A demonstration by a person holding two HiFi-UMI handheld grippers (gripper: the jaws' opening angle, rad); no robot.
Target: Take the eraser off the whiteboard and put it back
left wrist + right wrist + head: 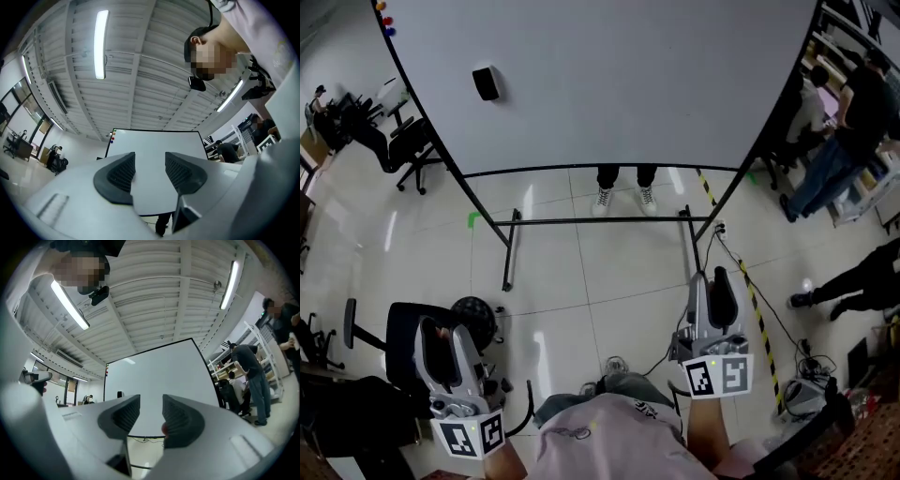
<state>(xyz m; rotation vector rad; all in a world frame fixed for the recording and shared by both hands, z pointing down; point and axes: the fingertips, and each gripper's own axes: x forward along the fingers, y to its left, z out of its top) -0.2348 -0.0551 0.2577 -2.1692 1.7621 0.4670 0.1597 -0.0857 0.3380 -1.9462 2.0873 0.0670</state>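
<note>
1. Jaws on the left gripper (150, 172) and right gripper (151, 414) stand apart with nothing between them, nearest, either side of the person's body.
2. Open tiled floor (600, 281) runs from there to the stand (511, 248).
3. The whiteboard (619, 94) is farther off. The eraser (486, 82) sits near its left edge, well apart from both grippers.
4. An office chair (405, 150) stands at the left and people (848, 122) at the right.

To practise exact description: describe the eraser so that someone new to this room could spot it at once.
Start at the large whiteboard on its black stand. The eraser sticks to its left part, alone on the white surface. It is a small dark block, unlike the tiny round coloured magnets at the board's corner.
</note>
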